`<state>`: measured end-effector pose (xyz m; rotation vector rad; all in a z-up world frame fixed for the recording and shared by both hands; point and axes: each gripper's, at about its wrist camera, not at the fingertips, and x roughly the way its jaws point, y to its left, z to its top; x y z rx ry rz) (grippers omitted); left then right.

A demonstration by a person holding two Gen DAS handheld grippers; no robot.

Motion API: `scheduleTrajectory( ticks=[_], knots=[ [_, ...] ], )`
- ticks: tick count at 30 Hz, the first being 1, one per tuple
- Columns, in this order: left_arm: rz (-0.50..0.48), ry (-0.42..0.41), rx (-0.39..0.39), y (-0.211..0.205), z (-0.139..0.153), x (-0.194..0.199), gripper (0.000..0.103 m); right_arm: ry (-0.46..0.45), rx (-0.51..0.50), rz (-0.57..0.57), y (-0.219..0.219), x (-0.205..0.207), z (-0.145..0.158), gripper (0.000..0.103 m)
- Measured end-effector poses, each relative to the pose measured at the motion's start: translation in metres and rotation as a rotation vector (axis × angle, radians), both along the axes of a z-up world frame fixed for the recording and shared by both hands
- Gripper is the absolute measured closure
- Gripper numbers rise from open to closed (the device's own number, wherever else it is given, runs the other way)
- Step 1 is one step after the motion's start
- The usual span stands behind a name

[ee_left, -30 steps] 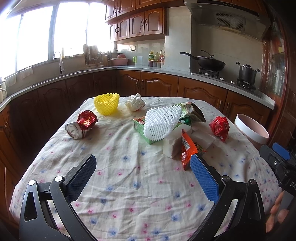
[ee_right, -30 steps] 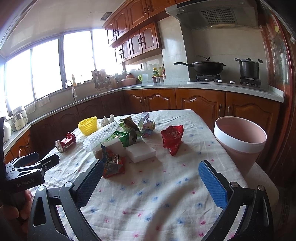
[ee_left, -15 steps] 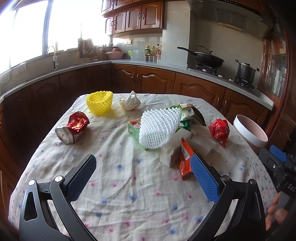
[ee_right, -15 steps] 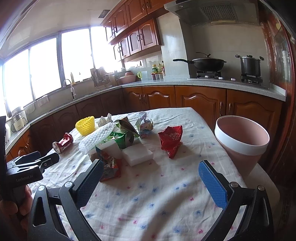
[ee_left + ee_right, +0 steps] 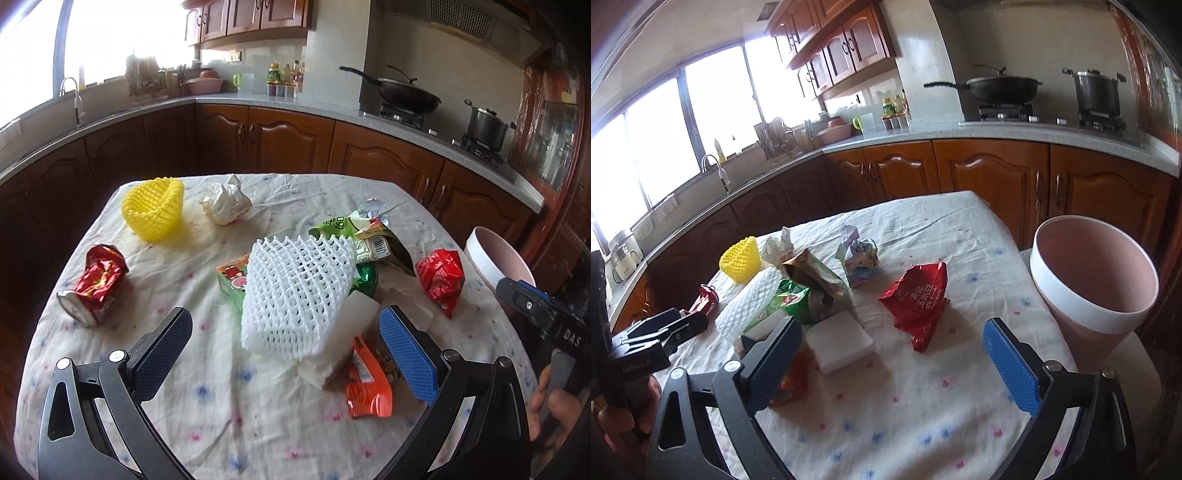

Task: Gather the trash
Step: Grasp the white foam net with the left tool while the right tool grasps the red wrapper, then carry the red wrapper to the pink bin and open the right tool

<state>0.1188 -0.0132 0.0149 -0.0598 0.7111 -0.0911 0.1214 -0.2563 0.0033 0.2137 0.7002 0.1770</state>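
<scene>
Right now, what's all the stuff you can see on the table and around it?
Foam net: one, white, middle of table, lying on the wrappers.
Foam net cup: one, yellow, far left.
Crushed can: one, red, left edge.
Crumpled paper: one, white, beside yellow cup.
Red wrapper: one, right side, near bin.
Orange wrapper: one, near side.
Green wrappers: a few, in the pile.
White blocks: at least two, in the pile.
Bin: one, pink with white rim, beyond table's right edge.
Wok, pot: on stove.
Left gripper: open.
Right gripper: open.
</scene>
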Motion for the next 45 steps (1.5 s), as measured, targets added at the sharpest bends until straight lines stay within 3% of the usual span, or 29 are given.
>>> scheduleTrajectory(
  ticks=[6,11,14,16,17,19,21,24,31,39,45],
  knots=[
    [-0.009,0.058,0.021,-0.005,-0.013,0.026,0.002,0.099,0.044,-0.008,-0.008,0.037,-0.021,0.013],
    [-0.033,0.091,0.006,-0.007,-0.021,0.037,0.015,0.186,0.098,-0.014,-0.017,0.06,-0.043,0.02],
    [-0.047,0.11,-0.021,-0.005,-0.024,0.042,0.028,0.206,0.118,-0.01,-0.018,0.068,-0.049,0.027],
    [-0.063,0.123,-0.031,-0.005,-0.026,0.044,0.049,0.218,0.111,-0.007,-0.016,0.073,-0.051,0.035],
    [-0.069,0.128,-0.032,-0.006,-0.027,0.045,0.055,0.222,0.113,-0.002,-0.016,0.074,-0.053,0.046],
    [-0.081,0.135,-0.04,-0.007,-0.027,0.044,0.083,0.228,0.118,0.007,-0.014,0.076,-0.055,0.054],
    [-0.083,0.126,-0.048,-0.005,-0.024,0.041,0.091,0.216,0.115,0.019,-0.012,0.074,-0.053,0.076],
    [-0.078,0.101,-0.056,-0.003,-0.017,0.035,0.093,0.191,0.101,0.031,-0.008,0.069,-0.047,0.082],
    [-0.107,0.048,-0.109,-0.003,0.011,0.016,0.093,0.119,0.101,0.037,-0.011,0.046,-0.021,0.083],
    [-0.202,-0.007,-0.122,-0.038,0.036,0.009,0.093,0.071,0.087,-0.002,-0.033,0.024,-0.001,0.083],
    [-0.272,-0.003,-0.135,-0.07,0.041,0.013,0.093,0.048,0.068,-0.056,-0.059,0.01,0.01,0.083]
  ],
)
